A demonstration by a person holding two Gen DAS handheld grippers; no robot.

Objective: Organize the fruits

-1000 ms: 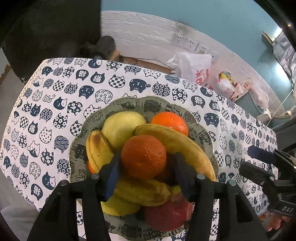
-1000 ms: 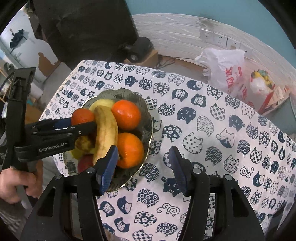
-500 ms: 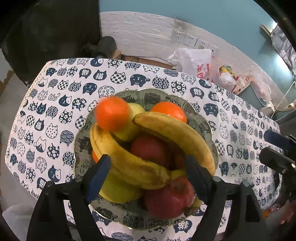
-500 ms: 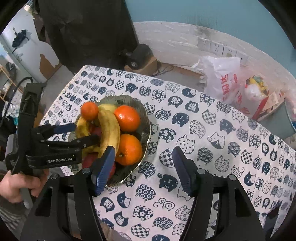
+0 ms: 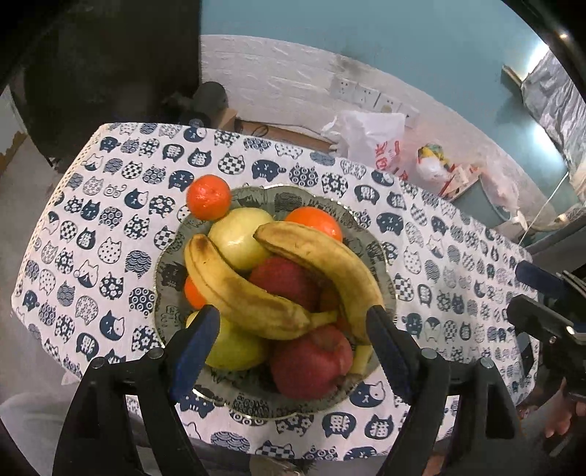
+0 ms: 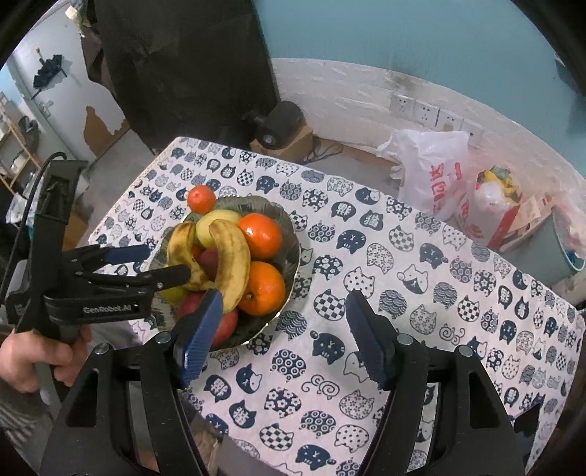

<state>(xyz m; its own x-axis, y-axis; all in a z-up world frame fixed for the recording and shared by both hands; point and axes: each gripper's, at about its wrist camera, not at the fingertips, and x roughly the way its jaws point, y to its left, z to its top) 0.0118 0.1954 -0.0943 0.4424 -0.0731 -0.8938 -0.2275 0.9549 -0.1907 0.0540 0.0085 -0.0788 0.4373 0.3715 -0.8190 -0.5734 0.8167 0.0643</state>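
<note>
The small orange [image 5: 208, 197] sits at the far rim of the bowl [image 5: 384, 256], so with the left gripper [image 5: 293, 344] spread empty and the right gripper [image 6: 282, 329] just opening on nothing, approach slowly so it does not roll.

This looks like a lived-in room of a home, rather worn. A bench [image 6: 403, 293] is covered with a white cloth printed all over with navy cat faces, and a patterned bowl [image 5: 256, 399] of bananas, oranges and apples stands on it. Behind, the wall [image 6: 366, 33] is painted teal above a band of white-painted brick carrying a row of wall sockets [image 6: 425, 110]. On the floor at its foot sit filled plastic shopping bags [image 6: 432, 172] and a small cardboard box [image 6: 289, 144]. To the left, a pale door [image 6: 66, 91] shows peeling paint, with a folded umbrella [image 6: 49, 75] hanging on it.
</note>
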